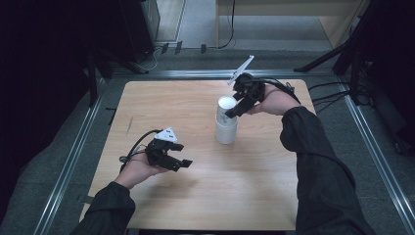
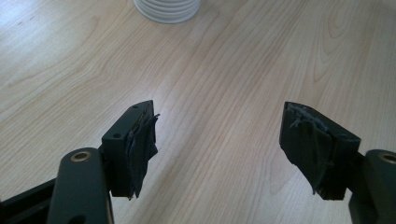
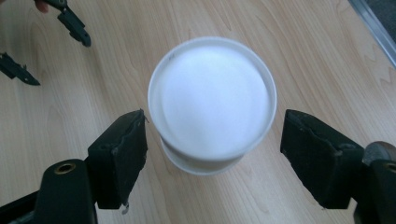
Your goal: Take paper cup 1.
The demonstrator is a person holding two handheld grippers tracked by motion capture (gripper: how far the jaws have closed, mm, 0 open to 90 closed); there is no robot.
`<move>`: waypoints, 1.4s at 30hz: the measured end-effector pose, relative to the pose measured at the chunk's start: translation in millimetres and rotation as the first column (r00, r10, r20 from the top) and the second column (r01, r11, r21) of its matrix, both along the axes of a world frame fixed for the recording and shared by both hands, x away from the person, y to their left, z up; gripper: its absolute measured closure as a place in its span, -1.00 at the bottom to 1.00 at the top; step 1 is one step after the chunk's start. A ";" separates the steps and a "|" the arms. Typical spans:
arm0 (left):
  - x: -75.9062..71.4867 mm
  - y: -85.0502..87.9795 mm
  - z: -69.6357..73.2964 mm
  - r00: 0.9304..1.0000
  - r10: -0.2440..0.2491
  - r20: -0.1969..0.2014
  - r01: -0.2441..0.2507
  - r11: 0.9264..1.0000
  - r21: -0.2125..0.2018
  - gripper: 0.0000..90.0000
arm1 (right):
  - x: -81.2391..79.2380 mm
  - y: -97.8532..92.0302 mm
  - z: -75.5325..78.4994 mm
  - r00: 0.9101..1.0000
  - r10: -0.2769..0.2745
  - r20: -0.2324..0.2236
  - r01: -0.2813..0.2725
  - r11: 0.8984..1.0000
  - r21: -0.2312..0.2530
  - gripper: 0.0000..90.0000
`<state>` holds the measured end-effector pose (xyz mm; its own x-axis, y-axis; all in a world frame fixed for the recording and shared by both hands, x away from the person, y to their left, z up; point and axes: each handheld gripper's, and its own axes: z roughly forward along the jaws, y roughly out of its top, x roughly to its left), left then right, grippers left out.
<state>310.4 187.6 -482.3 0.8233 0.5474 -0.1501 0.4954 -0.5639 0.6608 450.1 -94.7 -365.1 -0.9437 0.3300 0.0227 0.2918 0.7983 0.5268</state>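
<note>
Stack of white cups [image 1: 226, 122] standing bottom-up on the wooden table [image 1: 161, 100], right of centre and toward the far edge; the upper cup sits over the lower one, so that a flat closed base faces up and no contents can be seen. In the right gripper view the cup stack [image 3: 212, 100] appears from above, its round white base between the two black jaws, with a gap on either side and neither pad touching it. The right gripper [image 1: 234, 110], jaws apart, hangs just above and beside the top of the stack, tilted down toward it. The left gripper [image 1: 177, 163] is held low over the near left part of the table, well apart from the stack, its jaws spread with nothing between them; in the left gripper view only the ribbed rim of the cups [image 2: 167, 9] shows at the top edge. Bare wood surrounds the stack on all sides, widest toward the near and left edges. A metal rail [image 1: 73, 156] borders the floor beside the table.
</note>
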 end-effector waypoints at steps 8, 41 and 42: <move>-1.0 -2.4 -2.2 1.000 -0.015 0.001 0.015 1.000 0.011 -0.39 | 5.6 17.5 -1.0 1.000 0.009 -0.015 -0.010 0.998 -0.069 -0.39; -1.7 -3.1 -5.1 1.000 -0.017 -0.012 0.017 1.000 0.019 -0.39 | -1.8 10.8 42.0 1.000 -0.016 -0.014 0.015 0.999 -0.035 -0.25; -1.4 -2.5 -5.3 1.000 -0.016 -0.013 0.016 1.000 0.019 -0.39 | -3.1 11.4 45.4 1.000 -0.015 -0.008 0.015 0.999 -0.046 -0.25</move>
<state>309.0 185.1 -487.7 0.8300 0.5372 -0.1500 0.4944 -0.5841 0.6437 447.0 -83.2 -319.8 -0.9384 0.3452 0.0154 0.3086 0.8171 0.4870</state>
